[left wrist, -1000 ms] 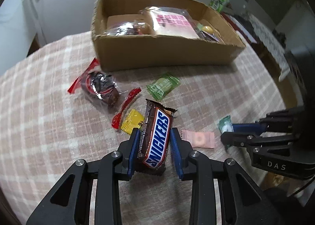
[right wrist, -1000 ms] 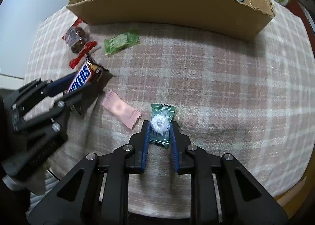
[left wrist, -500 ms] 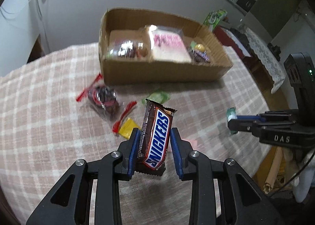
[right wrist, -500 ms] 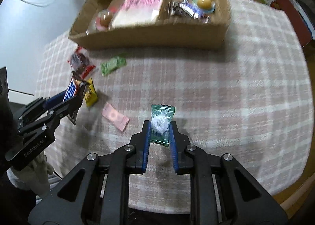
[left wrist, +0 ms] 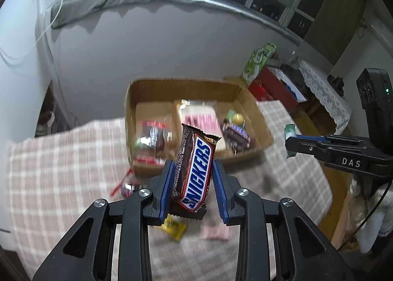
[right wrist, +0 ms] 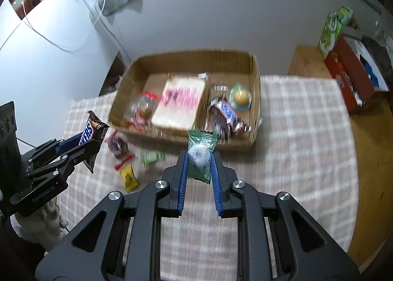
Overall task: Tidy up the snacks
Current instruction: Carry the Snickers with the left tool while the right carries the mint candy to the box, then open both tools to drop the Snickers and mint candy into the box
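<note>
A Snickers (left wrist: 195,170) is clamped in the left tool (left wrist: 192,184), a green candy (right wrist: 201,155) in the right tool (right wrist: 199,173), above the tabletop (right wrist: 294,133).

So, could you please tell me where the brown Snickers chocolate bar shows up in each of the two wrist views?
Left wrist view: the brown Snickers chocolate bar stands bottom centre, clamped in the left gripper.
Right wrist view: it is at the far left edge, sticking up from that gripper.
Shared landmark: the open cardboard box of snacks on the checked tablecloth.
</note>
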`<control>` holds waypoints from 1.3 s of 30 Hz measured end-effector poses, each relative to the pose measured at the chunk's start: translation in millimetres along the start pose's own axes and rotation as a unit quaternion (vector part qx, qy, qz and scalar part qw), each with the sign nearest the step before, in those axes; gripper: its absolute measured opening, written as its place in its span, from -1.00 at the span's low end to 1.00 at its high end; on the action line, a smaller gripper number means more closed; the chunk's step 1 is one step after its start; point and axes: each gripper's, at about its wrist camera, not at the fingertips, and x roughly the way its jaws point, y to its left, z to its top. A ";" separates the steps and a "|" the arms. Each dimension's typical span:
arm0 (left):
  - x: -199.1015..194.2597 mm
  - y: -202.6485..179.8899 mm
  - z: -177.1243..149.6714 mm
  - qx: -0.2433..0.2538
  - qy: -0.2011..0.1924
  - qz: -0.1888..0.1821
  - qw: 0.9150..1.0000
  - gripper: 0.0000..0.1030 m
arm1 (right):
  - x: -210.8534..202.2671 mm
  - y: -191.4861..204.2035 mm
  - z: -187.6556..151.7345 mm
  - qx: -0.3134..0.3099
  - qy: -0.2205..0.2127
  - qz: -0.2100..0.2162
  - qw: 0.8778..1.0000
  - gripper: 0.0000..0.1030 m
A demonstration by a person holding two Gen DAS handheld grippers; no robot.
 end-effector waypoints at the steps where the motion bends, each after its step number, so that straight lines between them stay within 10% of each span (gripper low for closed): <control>1: 0.9 -1.4 4.5 0.003 -0.004 0.001 1.000 -0.43 | 5.7 4.3 4.5 -0.001 -0.003 -0.001 1.000 -0.63; 39: 69.8 23.8 52.9 -0.020 0.029 0.031 0.999 -0.43 | 72.1 -22.0 65.1 -0.010 0.018 -0.024 1.000 -0.63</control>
